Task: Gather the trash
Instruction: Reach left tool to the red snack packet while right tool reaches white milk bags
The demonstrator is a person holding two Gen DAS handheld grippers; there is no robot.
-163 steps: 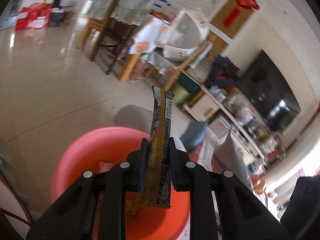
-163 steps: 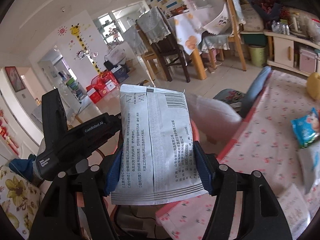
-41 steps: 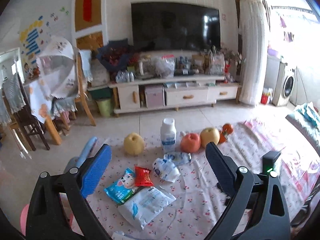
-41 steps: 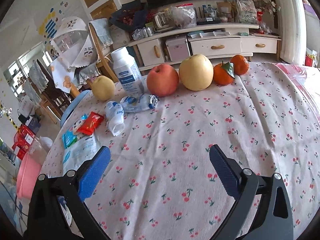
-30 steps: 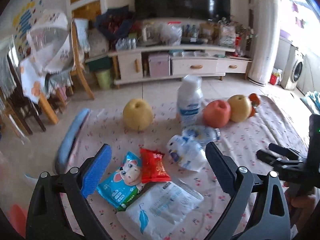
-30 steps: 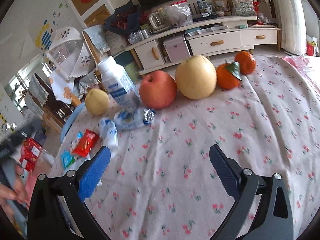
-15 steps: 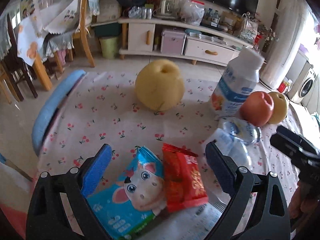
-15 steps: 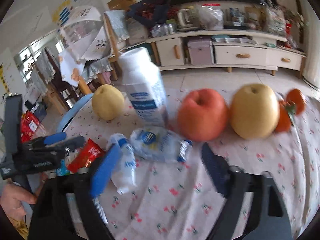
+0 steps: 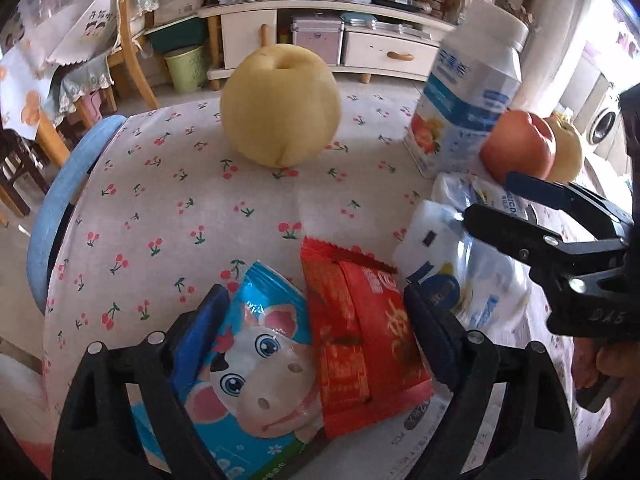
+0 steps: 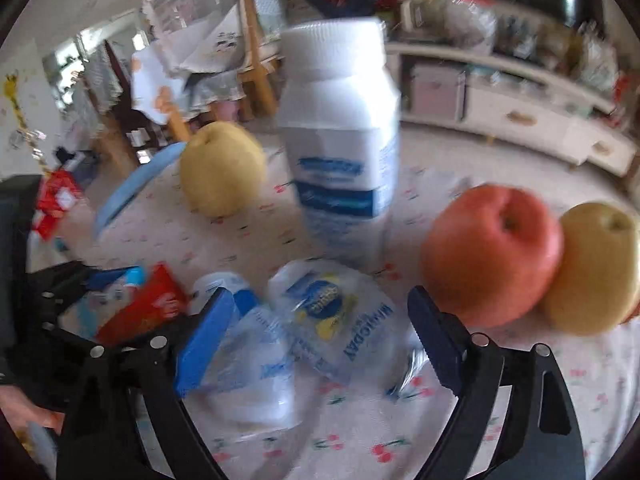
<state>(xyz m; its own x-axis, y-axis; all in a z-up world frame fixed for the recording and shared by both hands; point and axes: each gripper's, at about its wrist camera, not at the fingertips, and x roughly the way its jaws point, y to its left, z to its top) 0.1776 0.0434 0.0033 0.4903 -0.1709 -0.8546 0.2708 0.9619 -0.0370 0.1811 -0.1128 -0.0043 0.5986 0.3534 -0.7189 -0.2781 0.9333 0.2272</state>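
**A:** Which step was this?

**B:** Reaching. Left gripper (image 9: pixel 316 328), jaws just narrowing but wide, empty, straddled the near red wrapper (image 9: pixel 360 332). Right gripper (image 10: pixel 320 332), reopening, empty, over the crushed bottles (image 10: pixel 332 320). Next: lower, squeeze.

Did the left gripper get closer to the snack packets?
Yes. The left gripper has come down, closing slightly, to straddle the blue packet and red packet, still open.

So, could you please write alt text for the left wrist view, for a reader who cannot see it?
The open left gripper frames a red snack packet and a blue cartoon-cow packet lying on a cherry-print tablecloth. Behind them stand a yellow pear and a white bottle; the right gripper reaches over crumpled clear plastic bottles.
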